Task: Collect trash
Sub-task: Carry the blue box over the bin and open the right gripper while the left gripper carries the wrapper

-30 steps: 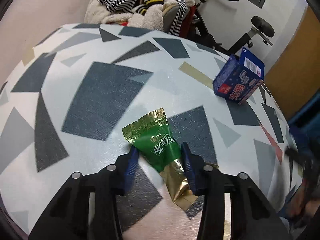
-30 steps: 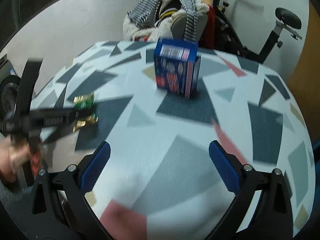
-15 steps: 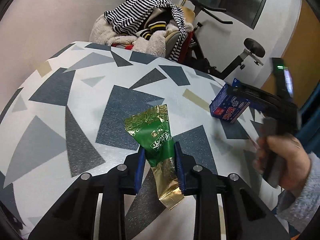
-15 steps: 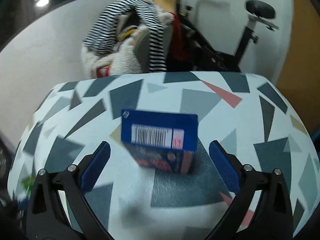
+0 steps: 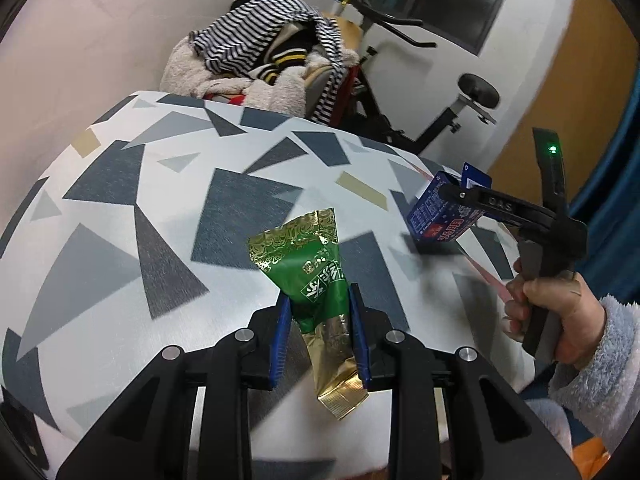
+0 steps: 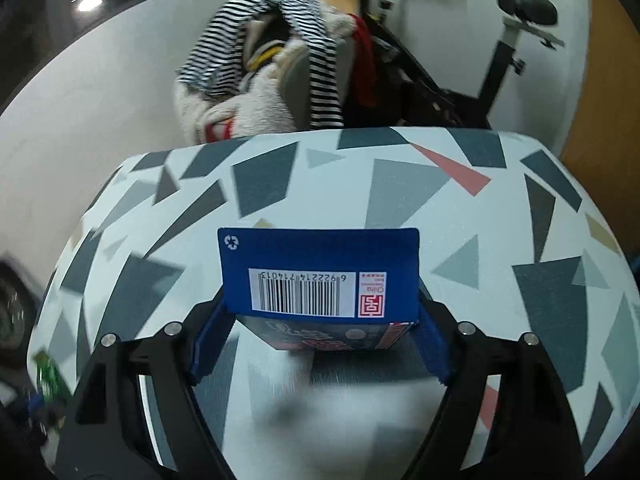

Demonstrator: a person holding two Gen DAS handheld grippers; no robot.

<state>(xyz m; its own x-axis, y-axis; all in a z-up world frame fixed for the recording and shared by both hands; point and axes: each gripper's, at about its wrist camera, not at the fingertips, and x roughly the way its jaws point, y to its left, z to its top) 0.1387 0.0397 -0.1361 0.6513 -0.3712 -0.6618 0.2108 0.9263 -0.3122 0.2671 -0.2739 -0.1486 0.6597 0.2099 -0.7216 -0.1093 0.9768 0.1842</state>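
A green and gold snack wrapper (image 5: 304, 248) hangs clear of the patterned table (image 5: 120, 220), with my left gripper (image 5: 319, 298) shut on its middle. It shows again as a blurred green scrap (image 6: 46, 372) at the far left of the right wrist view. A blue carton (image 6: 320, 256) with a barcode flap stands on the table (image 6: 480, 240). My right gripper (image 6: 321, 310) straddles the carton. Its jaws are closing and its pad tips meet the carton's two sides. In the left wrist view a hand (image 5: 560, 312) holds that gripper over the carton (image 5: 432, 220).
Behind the table's far edge stands a chair piled with striped and fleece clothes (image 5: 264, 64) (image 6: 280, 60). An exercise bike (image 5: 472, 92) (image 6: 520, 16) stands to its right against a white wall. A wooden door is at the far right.
My left gripper closed on the wrapper and lifted it off the table. My right gripper swung over to the blue carton, dropped around it and narrowed its jaws onto its sides.
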